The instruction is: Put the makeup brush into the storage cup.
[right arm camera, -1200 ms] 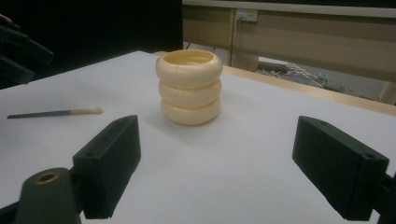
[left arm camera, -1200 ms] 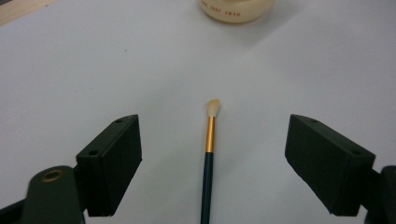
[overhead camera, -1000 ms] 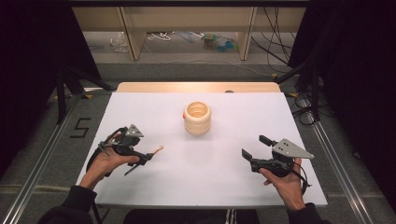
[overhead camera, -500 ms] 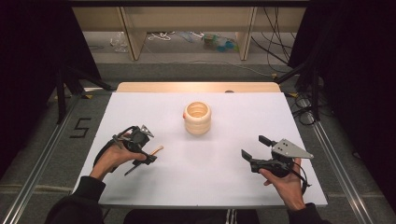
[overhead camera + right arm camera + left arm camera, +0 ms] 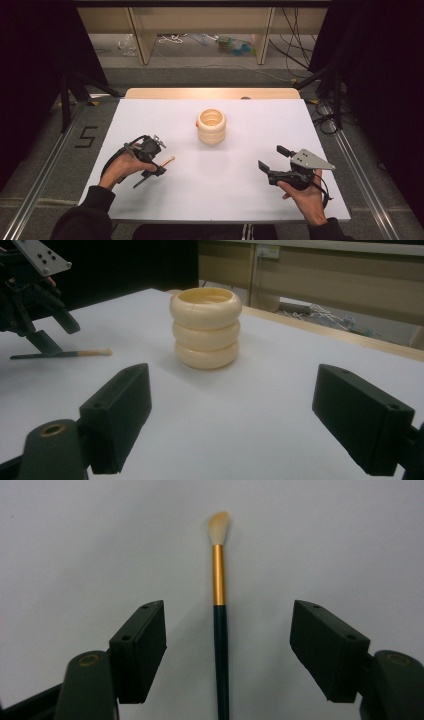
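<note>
Brush (image 5: 220, 625) between parted left gripper (image 5: 227, 652) jaws

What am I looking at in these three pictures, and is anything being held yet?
A person sits at a white table with a hand-held two-jaw gripper in each hand; there is no robot arm. The high view comes from a fixed camera above, looking forward and down. The other two come from cameras riding on the grippers, looking along their black jaws.

On the table stand a cream, ribbed holder, open at the top, and a thin brush with a dark handle, a gold band and a pale tip, lying flat.

The left gripper is down over the brush. Its own view shows the handle midway between the jaws, with clear gaps on both sides, so nothing is gripped; the jaws have just been closing. The right gripper is open and holds nothing, and it points toward the holder.
</note>
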`<state>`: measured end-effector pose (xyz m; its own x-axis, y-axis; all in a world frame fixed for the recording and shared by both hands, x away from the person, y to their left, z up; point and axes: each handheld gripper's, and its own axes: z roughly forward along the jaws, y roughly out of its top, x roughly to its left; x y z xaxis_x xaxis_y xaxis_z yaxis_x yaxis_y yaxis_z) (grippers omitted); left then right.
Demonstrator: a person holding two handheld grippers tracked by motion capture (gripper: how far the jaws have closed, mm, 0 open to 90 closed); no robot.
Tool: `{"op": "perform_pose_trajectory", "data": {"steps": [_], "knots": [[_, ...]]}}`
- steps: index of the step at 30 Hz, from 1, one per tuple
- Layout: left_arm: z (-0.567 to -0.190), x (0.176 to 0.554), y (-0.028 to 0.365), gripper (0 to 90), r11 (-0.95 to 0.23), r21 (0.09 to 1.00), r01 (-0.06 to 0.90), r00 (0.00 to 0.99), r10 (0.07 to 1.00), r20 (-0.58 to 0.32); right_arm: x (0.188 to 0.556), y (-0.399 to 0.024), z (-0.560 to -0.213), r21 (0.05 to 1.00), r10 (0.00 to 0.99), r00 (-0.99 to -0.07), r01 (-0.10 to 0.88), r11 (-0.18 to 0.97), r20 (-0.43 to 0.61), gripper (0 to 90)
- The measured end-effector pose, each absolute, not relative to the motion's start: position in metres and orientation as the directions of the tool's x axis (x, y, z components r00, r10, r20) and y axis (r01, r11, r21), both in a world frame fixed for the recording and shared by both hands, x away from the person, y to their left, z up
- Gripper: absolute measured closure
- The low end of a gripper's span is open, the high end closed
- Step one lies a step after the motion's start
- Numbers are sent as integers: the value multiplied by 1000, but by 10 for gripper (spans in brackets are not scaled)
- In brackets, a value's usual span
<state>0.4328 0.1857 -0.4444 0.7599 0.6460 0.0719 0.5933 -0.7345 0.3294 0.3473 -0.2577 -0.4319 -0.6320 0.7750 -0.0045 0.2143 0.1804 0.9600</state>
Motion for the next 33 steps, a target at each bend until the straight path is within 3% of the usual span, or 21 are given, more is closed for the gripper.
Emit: {"op": "perform_pose_trajectory", "data": {"steps": [14, 33], "knots": [[-449, 438, 185, 368, -736, 280, 617, 751, 657, 73, 347, -257, -433, 960, 771, -637, 222, 173, 8, 171], [-454, 441, 181, 530, -750, 222, 623, 760, 647, 53, 347, -257, -432, 959, 769, -639, 219, 178, 3, 174]]}}
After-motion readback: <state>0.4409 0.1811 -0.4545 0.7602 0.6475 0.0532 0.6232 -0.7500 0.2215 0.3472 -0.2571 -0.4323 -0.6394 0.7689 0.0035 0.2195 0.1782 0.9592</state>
